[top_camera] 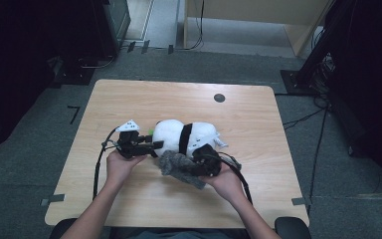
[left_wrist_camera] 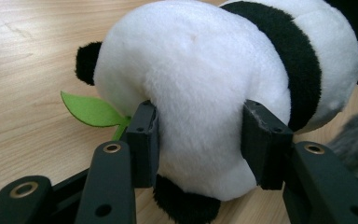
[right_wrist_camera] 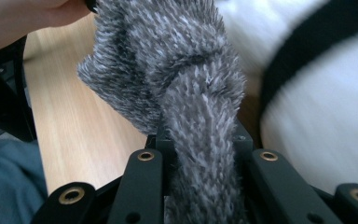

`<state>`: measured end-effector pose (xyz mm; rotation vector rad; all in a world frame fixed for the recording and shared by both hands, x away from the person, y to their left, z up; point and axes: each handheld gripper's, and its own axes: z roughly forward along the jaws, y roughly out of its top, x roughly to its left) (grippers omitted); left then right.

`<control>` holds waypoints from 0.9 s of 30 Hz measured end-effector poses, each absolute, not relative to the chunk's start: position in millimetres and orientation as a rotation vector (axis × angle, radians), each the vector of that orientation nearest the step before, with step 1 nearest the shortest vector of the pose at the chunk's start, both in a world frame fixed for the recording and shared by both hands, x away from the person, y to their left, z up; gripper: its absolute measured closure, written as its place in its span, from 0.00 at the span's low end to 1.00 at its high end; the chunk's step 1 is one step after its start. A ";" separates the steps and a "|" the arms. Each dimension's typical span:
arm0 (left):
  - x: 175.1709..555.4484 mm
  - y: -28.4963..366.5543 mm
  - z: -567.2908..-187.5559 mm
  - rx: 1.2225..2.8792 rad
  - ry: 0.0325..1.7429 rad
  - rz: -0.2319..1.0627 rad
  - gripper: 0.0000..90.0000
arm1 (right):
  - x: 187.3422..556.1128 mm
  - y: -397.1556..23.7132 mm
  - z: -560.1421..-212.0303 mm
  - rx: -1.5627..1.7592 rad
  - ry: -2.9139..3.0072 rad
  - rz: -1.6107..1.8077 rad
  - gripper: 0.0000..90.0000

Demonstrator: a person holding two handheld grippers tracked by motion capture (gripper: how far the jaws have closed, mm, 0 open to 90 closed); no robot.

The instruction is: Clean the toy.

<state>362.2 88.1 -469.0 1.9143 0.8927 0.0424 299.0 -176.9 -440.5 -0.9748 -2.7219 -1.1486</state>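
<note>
Grippers (left_wrist_camera: 199, 140) (right_wrist_camera: 200, 140) clamped — panda (left_wrist_camera: 205, 84), grey cloth (right_wrist_camera: 168, 65).

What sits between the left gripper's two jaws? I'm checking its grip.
In the left gripper view, the plush panda's white body fills the gap, both jaws of the left gripper pressing into it.

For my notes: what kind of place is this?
Probably a lab or recording room: a lone wooden table on grey carpet, floor cables, and dark equipment stands around it.
</note>
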 end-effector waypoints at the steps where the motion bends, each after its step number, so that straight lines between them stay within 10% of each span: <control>1: 362.2 88.1 -469.0 1.914 0.893 0.042 0.58 | 302.4 -170.7 -442.7 -0.966 -2.722 -1.143 0.83; 27: 361.5 88.2 -469.3 1.913 0.896 0.045 0.58 | 309.6 -161.5 -450.0 -1.051 -2.828 -1.117 0.82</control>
